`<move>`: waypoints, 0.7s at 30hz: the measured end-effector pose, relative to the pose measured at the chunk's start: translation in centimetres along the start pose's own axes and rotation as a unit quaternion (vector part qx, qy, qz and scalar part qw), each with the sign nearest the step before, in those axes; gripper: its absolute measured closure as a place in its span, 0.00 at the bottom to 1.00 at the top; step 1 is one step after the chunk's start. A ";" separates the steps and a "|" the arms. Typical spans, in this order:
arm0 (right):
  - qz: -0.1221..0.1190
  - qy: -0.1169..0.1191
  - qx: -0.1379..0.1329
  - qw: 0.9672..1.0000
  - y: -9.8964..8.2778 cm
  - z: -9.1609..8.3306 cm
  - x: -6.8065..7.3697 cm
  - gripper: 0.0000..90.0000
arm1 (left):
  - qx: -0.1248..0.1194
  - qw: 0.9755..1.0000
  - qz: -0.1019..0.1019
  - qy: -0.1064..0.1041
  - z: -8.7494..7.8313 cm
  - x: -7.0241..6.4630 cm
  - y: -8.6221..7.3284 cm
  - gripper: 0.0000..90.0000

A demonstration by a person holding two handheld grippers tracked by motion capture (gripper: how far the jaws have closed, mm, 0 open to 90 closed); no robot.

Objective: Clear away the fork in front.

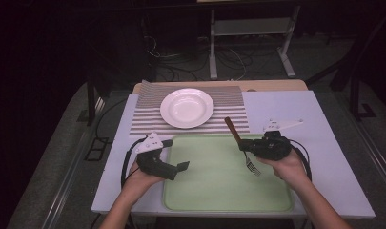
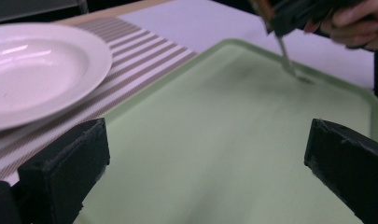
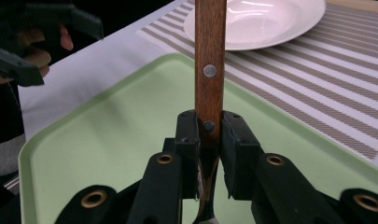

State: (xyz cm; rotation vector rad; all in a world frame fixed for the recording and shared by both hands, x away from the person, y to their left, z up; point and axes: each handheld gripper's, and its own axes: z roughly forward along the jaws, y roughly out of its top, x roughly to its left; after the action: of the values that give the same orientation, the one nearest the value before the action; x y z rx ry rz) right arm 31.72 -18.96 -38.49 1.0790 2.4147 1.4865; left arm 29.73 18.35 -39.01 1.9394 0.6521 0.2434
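Tray (image 1: 214,191) pale green, lower centre. Plate (image 1: 187,108) plain white, upper centre. Mat (image 1: 228,102) under plate: white and grey-brown stripes. Table top (image 1: 324,143) white. Fork (image 1: 241,145): brown wooden handle, silver rivets, metal tines. Both grippers' jaws black.

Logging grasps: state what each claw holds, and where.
Right claw grips the fork at the lower end of its wooden handle. Left claw holds nothing.

In the left gripper view we see the round white plate (image 2: 37,70) cut off at the left edge, the wood-handled metal fork (image 2: 289,58) blurred, its handle cropped at the top, in the right gripper view its tines hidden below the jaws.
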 end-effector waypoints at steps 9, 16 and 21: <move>-0.011 0.009 -0.008 1.000 0.1 0.2 0.6 0.85 | -0.026 0.999 -0.005 -0.029 2.8 -0.5 4.3 0.06; -0.018 0.011 -0.018 1.000 0.2 0.0 0.7 0.85 | -0.012 0.999 -0.005 -0.052 5.9 -1.0 6.1 0.14; -0.017 0.015 -0.025 0.999 0.3 -0.2 0.7 0.85 | -0.014 0.997 -0.013 -0.072 7.6 -1.4 7.0 0.17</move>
State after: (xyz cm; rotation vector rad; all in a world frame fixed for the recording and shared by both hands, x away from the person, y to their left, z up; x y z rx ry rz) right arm 31.26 -18.63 -37.98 1.0083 2.3897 1.5547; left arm 34.26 9.42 -36.10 1.9012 0.5756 0.0956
